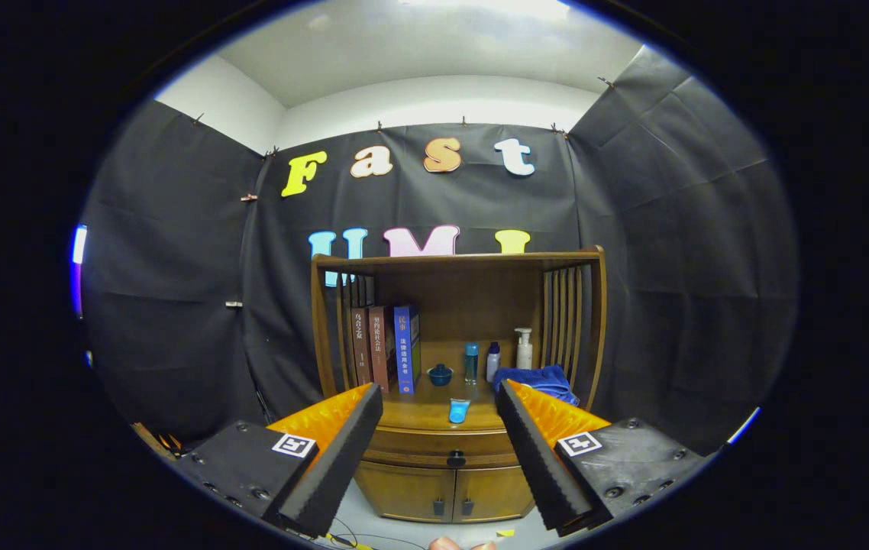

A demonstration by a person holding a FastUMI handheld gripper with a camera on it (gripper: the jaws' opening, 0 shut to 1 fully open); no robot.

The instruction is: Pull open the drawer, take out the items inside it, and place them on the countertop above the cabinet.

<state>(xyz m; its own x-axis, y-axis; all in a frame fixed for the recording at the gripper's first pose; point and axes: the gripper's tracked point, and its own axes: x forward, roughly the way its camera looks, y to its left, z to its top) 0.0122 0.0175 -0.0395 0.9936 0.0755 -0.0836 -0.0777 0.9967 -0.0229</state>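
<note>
Drawer (442, 452) shut, knob (456, 459) at front centre, under countertop (427, 416); contents hidden. Gripper (439, 409) spread wide, holding nothing, well short of drawer. Tube (459, 410) on countertop just above drawer; books (385, 347), bowl (440, 374), bottles (494, 359), towel (537, 380) farther back. Drawer ends cut off behind fingers (343, 451).

The wooden cabinet (434, 447) carries on its countertop (415, 416) a row of upright books (389, 347), a small dark bowl (440, 374), three bottles (494, 360), a folded blue towel (537, 380) and a blue tube (459, 410) near the front edge.
</note>
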